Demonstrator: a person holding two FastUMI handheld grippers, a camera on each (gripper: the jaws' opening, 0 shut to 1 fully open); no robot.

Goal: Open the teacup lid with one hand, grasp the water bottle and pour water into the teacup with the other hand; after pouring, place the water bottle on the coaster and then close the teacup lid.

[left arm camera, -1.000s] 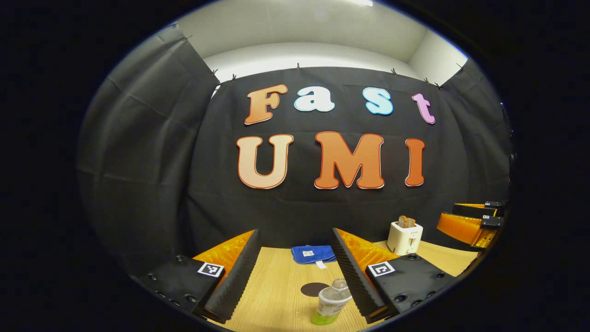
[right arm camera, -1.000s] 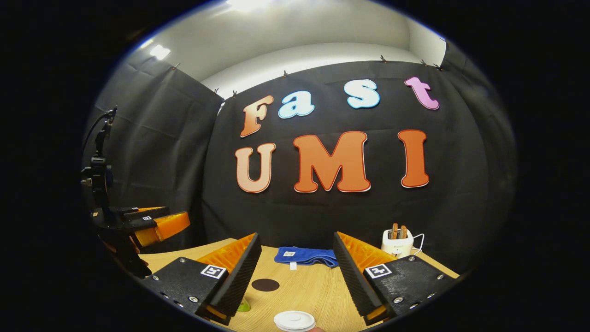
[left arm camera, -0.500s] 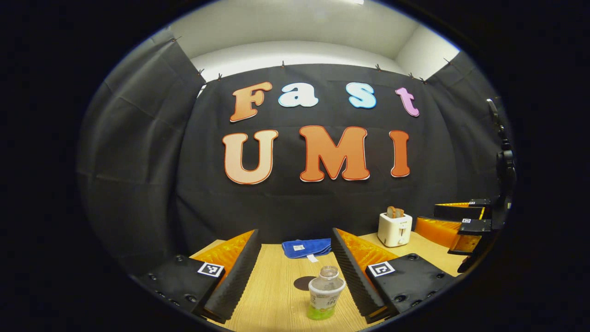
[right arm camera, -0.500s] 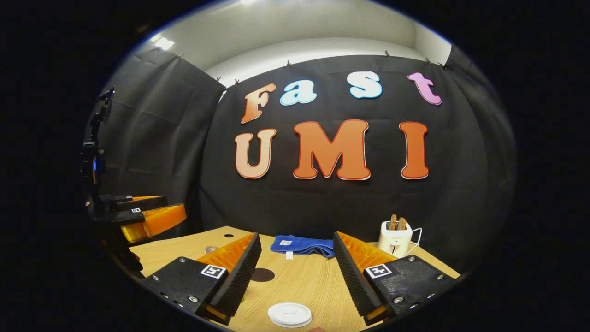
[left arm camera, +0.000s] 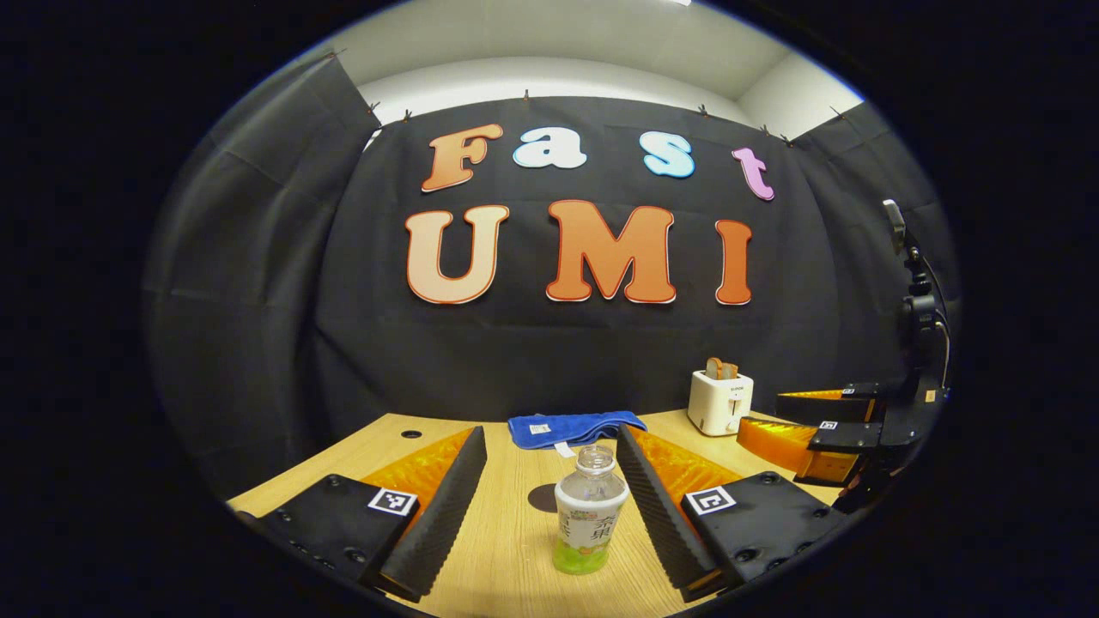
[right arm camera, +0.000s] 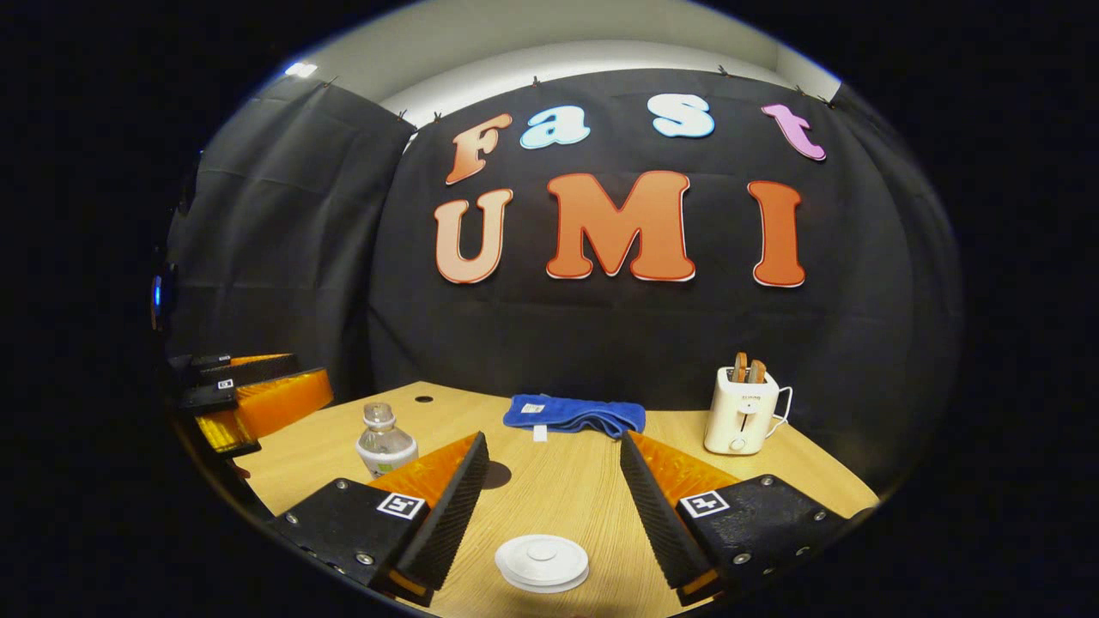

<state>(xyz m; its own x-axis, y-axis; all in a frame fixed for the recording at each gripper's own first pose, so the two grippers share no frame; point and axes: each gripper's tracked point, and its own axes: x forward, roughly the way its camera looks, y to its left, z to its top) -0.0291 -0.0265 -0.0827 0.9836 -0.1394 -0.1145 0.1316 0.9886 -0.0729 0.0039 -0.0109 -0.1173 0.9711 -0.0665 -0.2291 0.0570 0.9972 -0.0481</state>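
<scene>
A clear, uncapped water bottle (left arm camera: 589, 515) with a green base stands upright on the wooden table (left arm camera: 506, 549). It is between the fingers of my open left gripper (left arm camera: 549, 438), nearer the right finger, and neither finger touches it. A dark round coaster (left arm camera: 543, 498) lies just behind it. In the right gripper view the teacup's white round lid (right arm camera: 542, 562) sits low between the fingers of my open right gripper (right arm camera: 554, 442), with the cup body hidden. The bottle (right arm camera: 385, 445) stands to the left, and the coaster (right arm camera: 495, 475) peeks out beside the left finger.
A folded blue cloth (right arm camera: 573, 415) lies at the table's back edge, with a white toaster (right arm camera: 740, 410) holding toast to its right. The other gripper (left arm camera: 824, 429) hovers at the right of the left gripper view, and its counterpart (right arm camera: 258, 399) hovers at the left.
Both grippers have tipped downward, bringing more table into view. The bottle now stands fuller between the left fingers, and the lid sits clearer between the right fingers. Both stay open.
</scene>
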